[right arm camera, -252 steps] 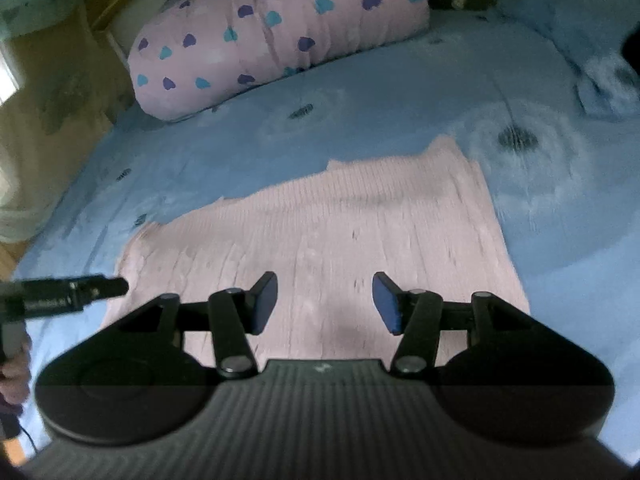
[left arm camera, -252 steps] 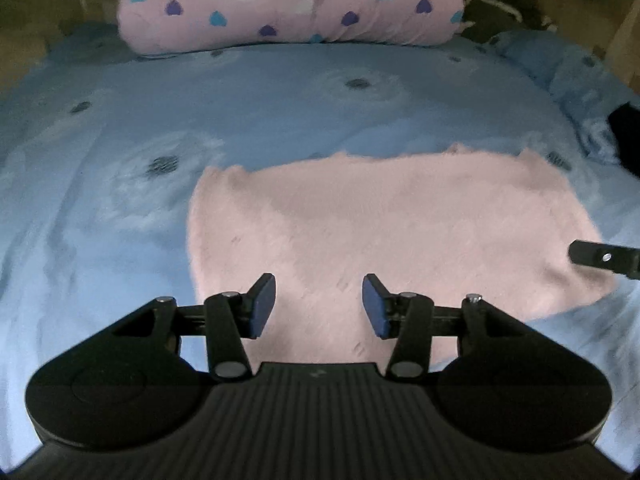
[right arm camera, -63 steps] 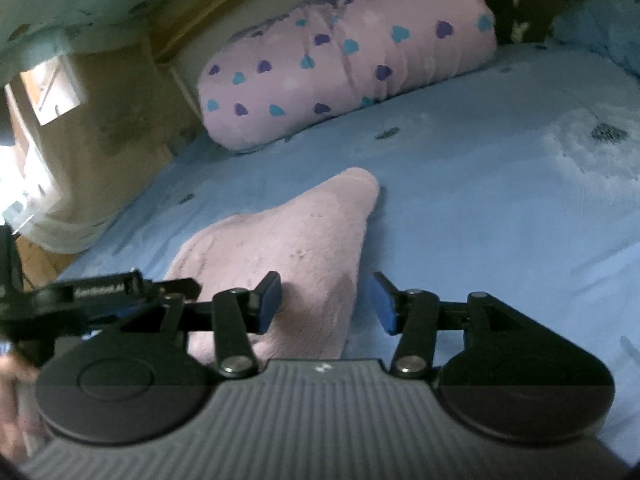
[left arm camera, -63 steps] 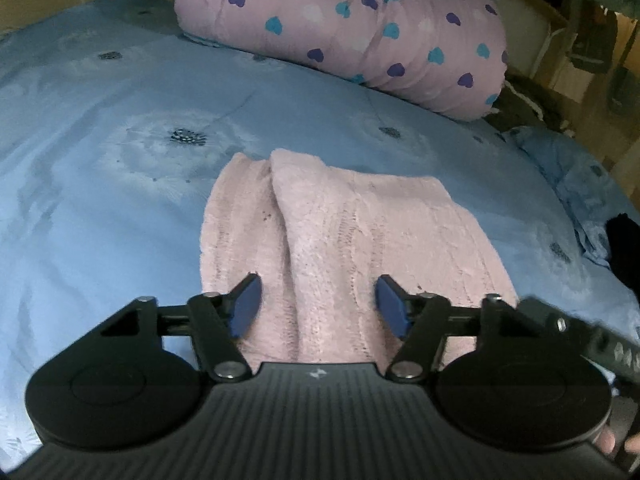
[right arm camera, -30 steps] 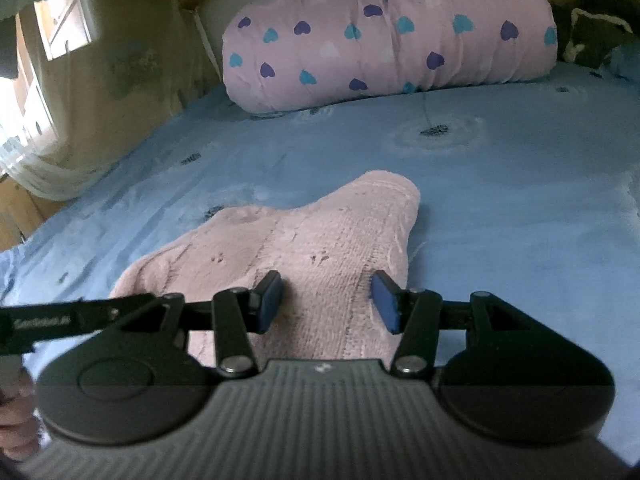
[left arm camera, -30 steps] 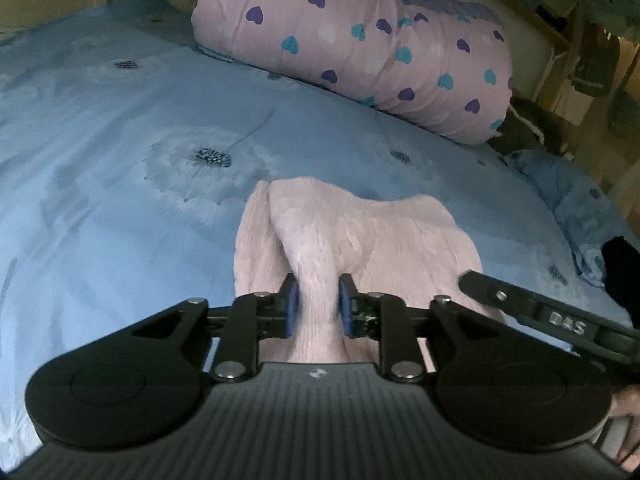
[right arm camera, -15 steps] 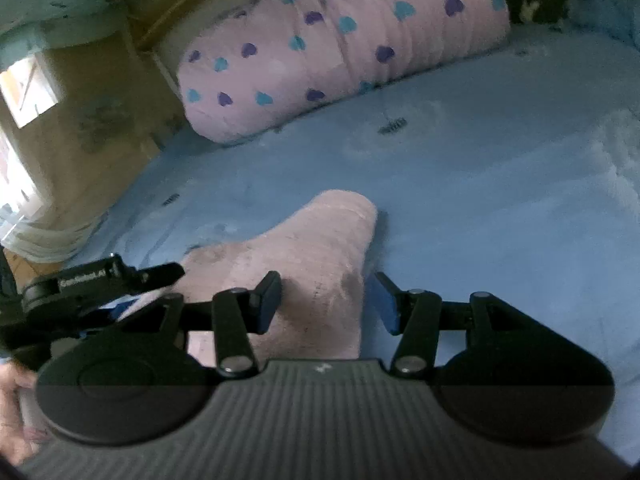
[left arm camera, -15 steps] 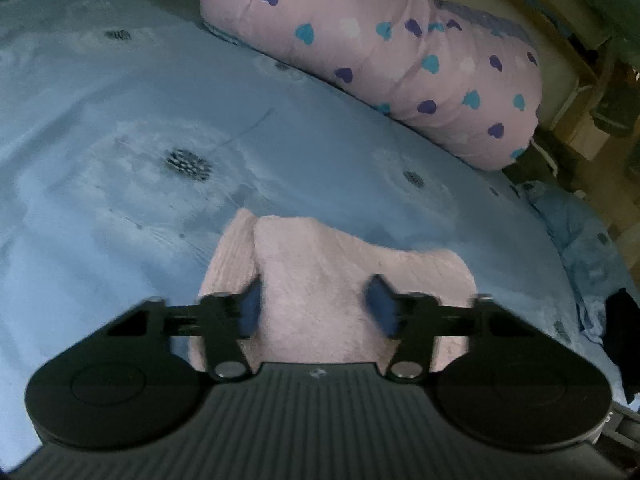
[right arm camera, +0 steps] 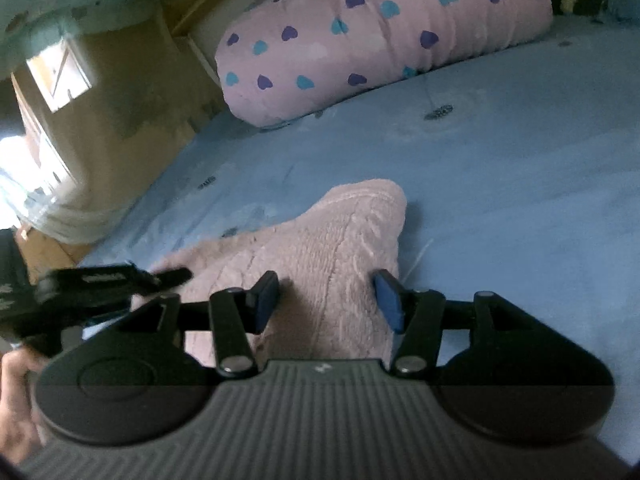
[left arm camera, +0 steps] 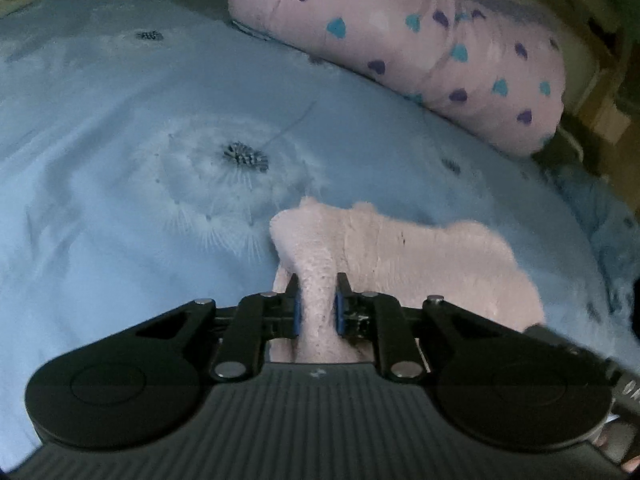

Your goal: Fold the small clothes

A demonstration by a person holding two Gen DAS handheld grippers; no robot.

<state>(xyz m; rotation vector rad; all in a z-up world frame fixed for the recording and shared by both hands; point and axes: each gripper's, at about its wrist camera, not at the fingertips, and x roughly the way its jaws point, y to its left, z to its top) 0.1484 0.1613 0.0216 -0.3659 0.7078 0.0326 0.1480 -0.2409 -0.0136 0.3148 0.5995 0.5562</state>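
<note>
Pink knit garment (left arm camera: 420, 256), fuzzy and folded into a narrow bundle, lies on the blue bedsheet (left arm camera: 120, 200) right in front of both of your grippers. Your left gripper (left arm camera: 316, 306) has a raised ridge of that knit between its blue pads (left arm camera: 297, 312); the jaws are closing, now nearly together, and the pads press against the fabric on both sides, so the fold is pinched. From the pinch the cloth rises ahead of the jaws to a rounded corner, then spreads away to the right of them across the sheet. Left of the jaws and further ahead, a printed dandelion head (left arm camera: 244, 156) marks the sheet.

Your right gripper (right arm camera: 328, 306) stands about half open, and its jaws are opening a little. The garment's thick folded end sits between the pads: the knit reaches close to the right pad (right arm camera: 388, 306), while the left pad shows a small gap beside the cloth. You cannot call this a grip, since neither pad visibly squeezes the fabric. Beyond these jaws the bundle tapers to a rounded tip resting on the sheet.

In the right wrist view, your left gripper shows as a dark, blurred bar just left of the jaws, its tip at the garment's edge, with your hand (right arm camera: 16, 408) behind it at the frame's lower left. Far ahead of both sets of jaws lies a pink pillow with blue and purple hearts (right arm camera: 380, 40).
</note>
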